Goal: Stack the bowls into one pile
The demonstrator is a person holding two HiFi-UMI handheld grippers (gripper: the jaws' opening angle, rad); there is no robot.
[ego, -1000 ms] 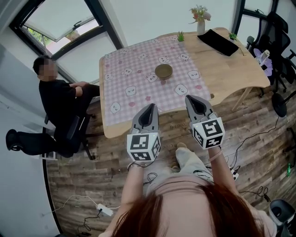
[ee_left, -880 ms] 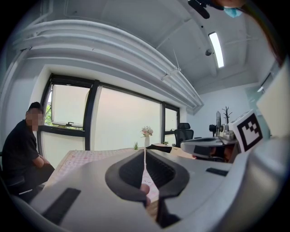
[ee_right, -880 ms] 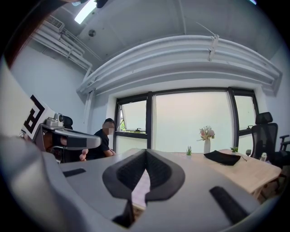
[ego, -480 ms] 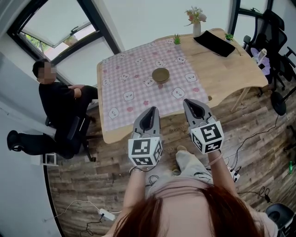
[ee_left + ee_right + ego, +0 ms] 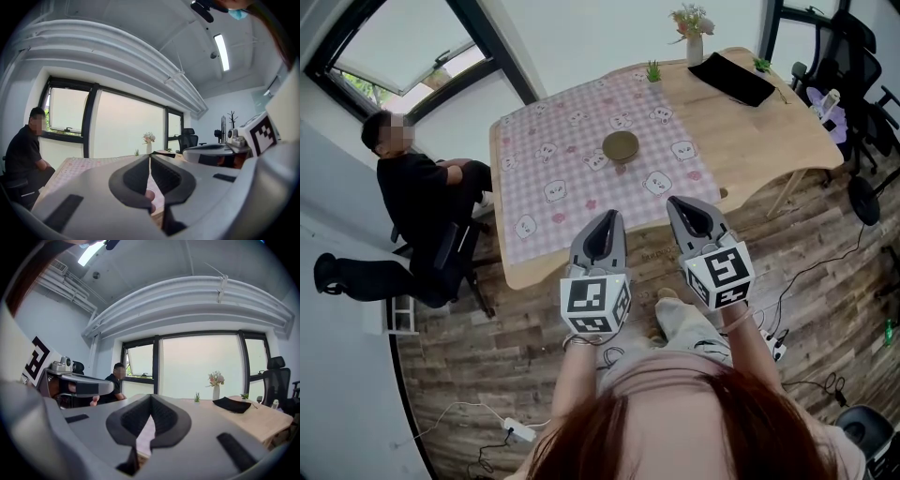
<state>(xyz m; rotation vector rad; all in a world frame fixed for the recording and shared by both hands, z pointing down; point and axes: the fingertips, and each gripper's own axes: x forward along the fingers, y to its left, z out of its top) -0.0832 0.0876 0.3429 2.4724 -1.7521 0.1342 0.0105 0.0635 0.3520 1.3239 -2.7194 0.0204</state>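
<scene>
An olive-brown bowl [image 5: 621, 145] sits alone near the middle of the pink checked tablecloth [image 5: 553, 159]; whether it is one bowl or a nested pile I cannot tell. My left gripper [image 5: 608, 217] and right gripper [image 5: 679, 201] hang side by side over the floor, short of the table's near edge and apart from the bowl. Both are shut with nothing in them. In the left gripper view the left gripper [image 5: 150, 157] has its jaws pressed together, as does the right gripper [image 5: 151, 397] in the right gripper view. Neither gripper view shows the bowl.
A person in black [image 5: 422, 192] sits on a chair by the table's left side. On the bare wooden end of the table [image 5: 769, 141] are a flower vase [image 5: 694, 45], a black mat [image 5: 733, 80] and small plants. Office chairs [image 5: 853, 56] stand at the right; cables and a power strip [image 5: 517, 431] lie on the floor.
My left gripper has edged slightly forward toward the table. The right gripper has stayed put. Both remain shut.
</scene>
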